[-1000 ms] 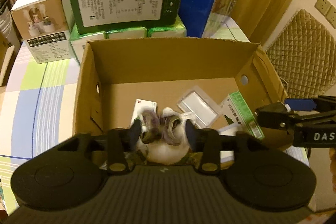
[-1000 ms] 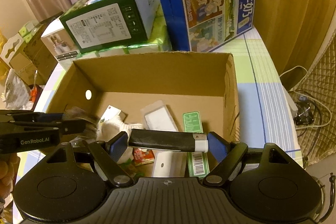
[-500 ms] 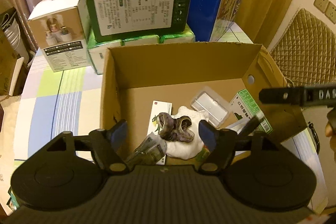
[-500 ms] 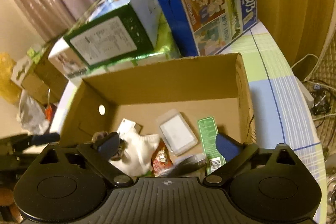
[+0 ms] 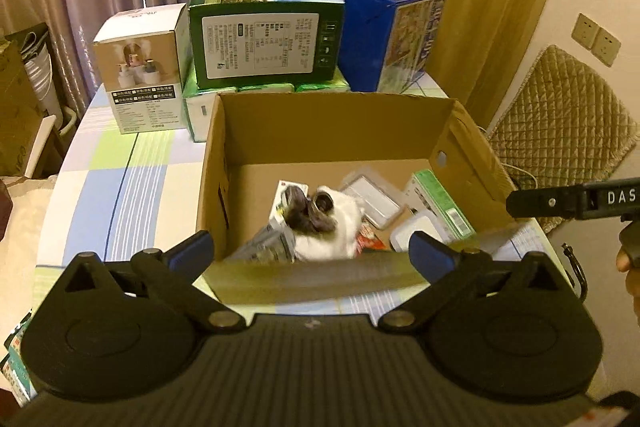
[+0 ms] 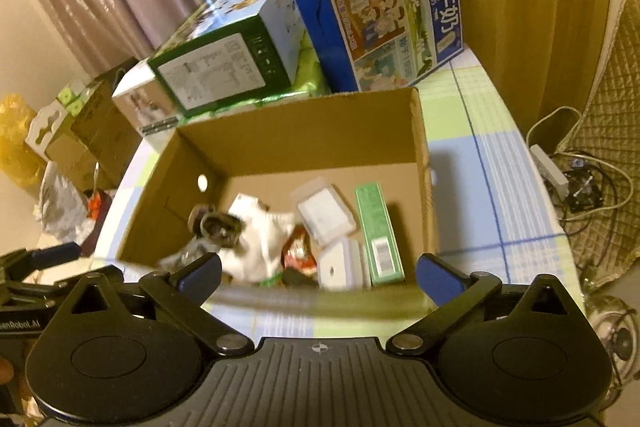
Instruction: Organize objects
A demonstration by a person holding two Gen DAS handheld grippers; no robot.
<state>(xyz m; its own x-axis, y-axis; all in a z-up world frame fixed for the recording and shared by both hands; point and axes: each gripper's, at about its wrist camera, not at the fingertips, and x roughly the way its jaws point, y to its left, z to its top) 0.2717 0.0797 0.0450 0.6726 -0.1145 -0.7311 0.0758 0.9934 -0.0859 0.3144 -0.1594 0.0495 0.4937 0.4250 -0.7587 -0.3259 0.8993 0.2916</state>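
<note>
Cardboard box [image 5: 460, 131] holds clutter (both jaws spread, empty).

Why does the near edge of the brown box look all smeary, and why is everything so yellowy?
Left wrist view: the near rim of the cardboard box is streaked with motion blur, and the white plush toy is soft too. Right wrist view: the same rim smears, while the blue milk carton stays fairly sharp. Both views have warm, dim indoor light and fisheye bending at the edges.
</note>
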